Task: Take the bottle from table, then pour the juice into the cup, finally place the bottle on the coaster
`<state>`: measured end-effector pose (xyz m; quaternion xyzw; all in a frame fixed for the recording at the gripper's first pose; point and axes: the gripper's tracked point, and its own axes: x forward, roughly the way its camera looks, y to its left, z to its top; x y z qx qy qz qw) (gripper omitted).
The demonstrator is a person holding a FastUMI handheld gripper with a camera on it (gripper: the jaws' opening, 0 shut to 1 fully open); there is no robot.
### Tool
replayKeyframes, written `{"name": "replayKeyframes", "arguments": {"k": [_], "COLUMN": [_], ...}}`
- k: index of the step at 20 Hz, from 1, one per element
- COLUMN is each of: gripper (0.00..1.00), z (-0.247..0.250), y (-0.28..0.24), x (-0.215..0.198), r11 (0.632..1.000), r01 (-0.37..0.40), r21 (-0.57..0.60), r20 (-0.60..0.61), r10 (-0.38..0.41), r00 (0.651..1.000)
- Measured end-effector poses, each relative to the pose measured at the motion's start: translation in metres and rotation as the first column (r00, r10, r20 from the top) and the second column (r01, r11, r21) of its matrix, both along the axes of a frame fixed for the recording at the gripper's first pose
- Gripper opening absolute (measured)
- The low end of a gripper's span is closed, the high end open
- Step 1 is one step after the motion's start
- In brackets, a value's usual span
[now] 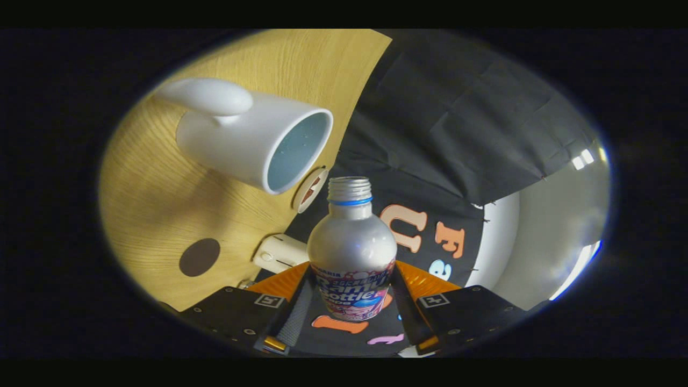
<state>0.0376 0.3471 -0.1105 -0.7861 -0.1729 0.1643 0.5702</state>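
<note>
- While the whole view is rolled hard over, the bottle (352,252) sits between the 2 fingers of the hand-held gripper (352,306), which press on its labelled lower body from either side, so the grip is closed on it.
- Its threaded neck is uncapped and points toward the white cup (252,137), whose open mouth lies just beyond and to one side of the neck; the two are near but apart.
- No juice is visible leaving the neck or inside the cup, so I judge the pour is being lined up or only starting.
- Judging by its sheen, the bottle is thin metal: stiff, fairly light, smooth and likely slippery where the label ends.
- Holding it at the straight labelled body, below the shoulder, seems the right place; higher up the taper would let it squirt out of the fingers.
- Liquid shifting toward the neck may tug the grip as the tilt grows.
- The cup stands on the wooden bench (161,215), with a round coaster (310,189) just behind its rim and a dark disc (199,257) well apart from it.
</note>
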Motion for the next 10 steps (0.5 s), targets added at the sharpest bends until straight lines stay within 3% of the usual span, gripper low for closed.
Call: {"name": "replayKeyframes", "arguments": {"k": [6, 10], "gripper": [0.75, 0.76], "z": [-0.006, 0.011], "y": [0.0, -0.015], "x": [0.0, 0.014], "r11": [0.973, 0.889], "r01": [0.056, 0.136], "r21": [0.225, 0.437], "r20": [-0.122, -0.174], "r10": [-0.029, -0.065], "r00": [0.992, 0.983]}}
